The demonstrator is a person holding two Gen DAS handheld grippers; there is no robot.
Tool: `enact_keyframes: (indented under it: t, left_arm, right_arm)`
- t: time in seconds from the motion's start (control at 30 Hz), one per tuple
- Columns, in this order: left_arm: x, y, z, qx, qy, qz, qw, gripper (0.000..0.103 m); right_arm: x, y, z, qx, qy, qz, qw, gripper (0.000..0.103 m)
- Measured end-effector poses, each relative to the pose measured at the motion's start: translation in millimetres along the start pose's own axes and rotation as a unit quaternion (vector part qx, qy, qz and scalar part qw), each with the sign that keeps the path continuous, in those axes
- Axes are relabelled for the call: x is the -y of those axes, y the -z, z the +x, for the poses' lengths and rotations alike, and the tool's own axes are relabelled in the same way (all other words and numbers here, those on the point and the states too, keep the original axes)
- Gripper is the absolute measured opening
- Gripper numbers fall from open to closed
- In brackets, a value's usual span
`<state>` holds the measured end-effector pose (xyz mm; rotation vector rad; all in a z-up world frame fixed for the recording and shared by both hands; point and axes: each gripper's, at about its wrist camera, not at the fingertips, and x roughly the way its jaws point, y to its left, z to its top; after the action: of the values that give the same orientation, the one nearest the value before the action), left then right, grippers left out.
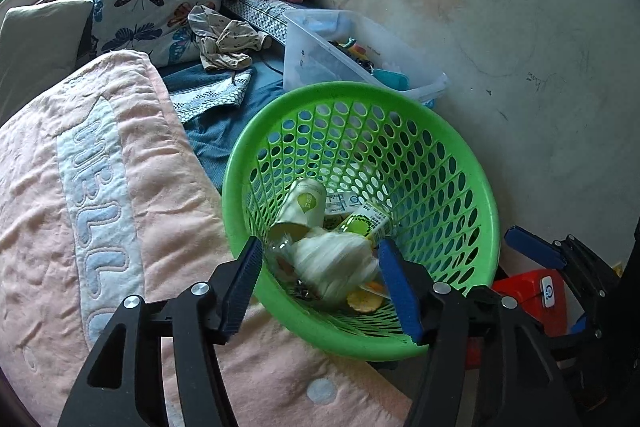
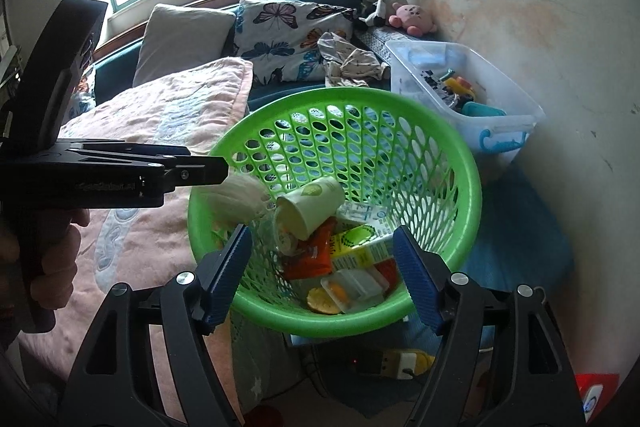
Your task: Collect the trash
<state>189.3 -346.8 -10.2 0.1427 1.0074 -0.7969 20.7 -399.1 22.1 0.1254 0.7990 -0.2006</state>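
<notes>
Your left gripper is right over the near rim of the green basket, and its fingers stand apart. The white crumpled wad sits between them, blurred; I'd say it's dropping free, though I can't swear the pads are clear of it. From the right wrist view it shows pale just under the left gripper's nose, at the basket's left rim, so keep that hand over the opening until the wad settles.

Inside you already have a paper cup on its side, an orange wrapper, a yellow-green carton and a small plastic tray at the near wall. The basket tilts toward you against the pink blanket, so don't nudge the rim with a finger as you draw back.

Your right gripper hangs open and empty at the near edge of the basket, holding nothing. Lift the left hand straight up first, then swing it away, so the fingers don't snag the wad and drag it out onto the blanket.
</notes>
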Motion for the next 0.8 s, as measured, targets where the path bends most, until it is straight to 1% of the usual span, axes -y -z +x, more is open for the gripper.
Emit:
enact_keyframes:
  t: [0.2,0.23,0.27,0.3,0.33,0.5,0.67,0.8]
  left_arm:
    - [-4,6,-10,0.011,-0.006,-0.002,0.9999,0.066]
    - [-6,8,-14,0.014,-0.008,-0.002,0.9999,0.068]
    - [-8,10,-17,0.018,-0.012,-0.003,0.9998,0.072]
    - [-12,12,-23,0.025,-0.020,-0.006,0.9995,0.075]
    - [-14,14,-28,0.031,-0.024,-0.007,0.9992,0.076]
    - [-31,26,-50,0.052,-0.047,-0.013,0.9974,0.080]
    - [-49,39,-74,0.073,-0.065,-0.024,0.9949,0.085]
    - [-64,54,-93,0.086,-0.095,-0.031,0.9914,0.090]
  right_arm:
    - [-4,3,-4,-0.001,-0.002,-0.002,1.000,0.073]
    - [-6,3,-4,0.000,-0.003,-0.002,1.000,0.074]
    - [-7,3,-5,0.002,-0.004,-0.004,1.000,0.075]
    - [-9,3,-6,0.003,-0.005,-0.006,1.000,0.075]
    - [-11,3,-7,0.004,-0.007,-0.007,1.000,0.076]
    - [-25,4,-10,0.006,-0.019,-0.008,1.000,0.077]
    - [-41,4,-13,0.006,-0.027,-0.004,1.000,0.081]
    - [-60,7,-15,0.005,-0.028,-0.011,1.000,0.084]
